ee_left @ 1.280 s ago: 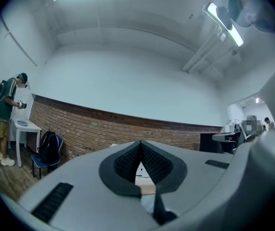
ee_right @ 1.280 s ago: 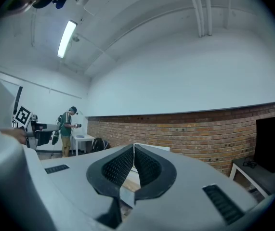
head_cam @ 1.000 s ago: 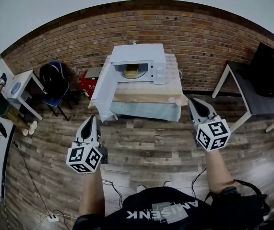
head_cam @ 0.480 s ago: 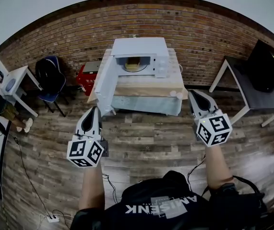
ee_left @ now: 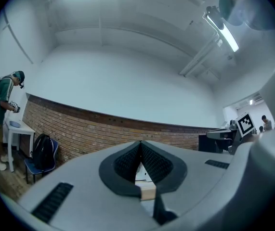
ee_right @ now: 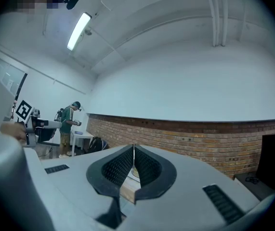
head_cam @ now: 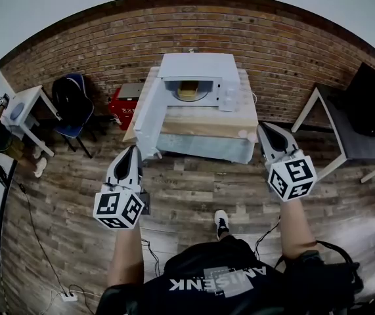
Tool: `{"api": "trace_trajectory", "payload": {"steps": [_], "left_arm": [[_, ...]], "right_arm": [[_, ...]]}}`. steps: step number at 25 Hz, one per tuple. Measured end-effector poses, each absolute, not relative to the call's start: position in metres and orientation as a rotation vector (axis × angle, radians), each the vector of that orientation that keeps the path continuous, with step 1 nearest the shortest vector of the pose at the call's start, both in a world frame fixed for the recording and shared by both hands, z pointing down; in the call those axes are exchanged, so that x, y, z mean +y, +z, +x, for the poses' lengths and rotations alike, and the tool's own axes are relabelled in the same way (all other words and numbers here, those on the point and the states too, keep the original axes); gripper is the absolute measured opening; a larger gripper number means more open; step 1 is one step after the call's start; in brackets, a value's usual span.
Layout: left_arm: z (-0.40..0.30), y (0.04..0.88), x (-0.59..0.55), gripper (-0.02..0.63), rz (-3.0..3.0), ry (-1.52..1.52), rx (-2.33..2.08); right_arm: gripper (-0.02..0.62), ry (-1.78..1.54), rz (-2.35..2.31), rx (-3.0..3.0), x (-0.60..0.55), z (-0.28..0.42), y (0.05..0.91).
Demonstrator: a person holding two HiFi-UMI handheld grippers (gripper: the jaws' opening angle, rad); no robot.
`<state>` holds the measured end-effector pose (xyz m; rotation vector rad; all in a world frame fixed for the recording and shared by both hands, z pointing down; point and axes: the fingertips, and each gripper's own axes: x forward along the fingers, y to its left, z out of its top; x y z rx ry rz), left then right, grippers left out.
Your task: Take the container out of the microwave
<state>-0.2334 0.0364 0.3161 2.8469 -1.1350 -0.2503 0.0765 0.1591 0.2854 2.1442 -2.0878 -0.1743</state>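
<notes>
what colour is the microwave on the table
White. The microwave shows best in the head view.

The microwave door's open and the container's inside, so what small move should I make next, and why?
Probably step up to the table, bringing the right claw toward the microwave. Its door hangs open and the container sits inside, but the right claw and the left claw are both shut, empty and well short of the table.
</notes>
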Motion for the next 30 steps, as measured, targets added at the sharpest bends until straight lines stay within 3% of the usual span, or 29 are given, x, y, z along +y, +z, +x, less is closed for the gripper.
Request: {"api": "trace_trajectory", "payload": {"steps": [30], "left_arm": [[-0.058, 0.275, -0.112, 0.014, 2.802, -0.199, -1.423]], "right_arm": [[0.043, -0.185, 1.902, -2.319, -0.023, 0.258, 0.295]]}}
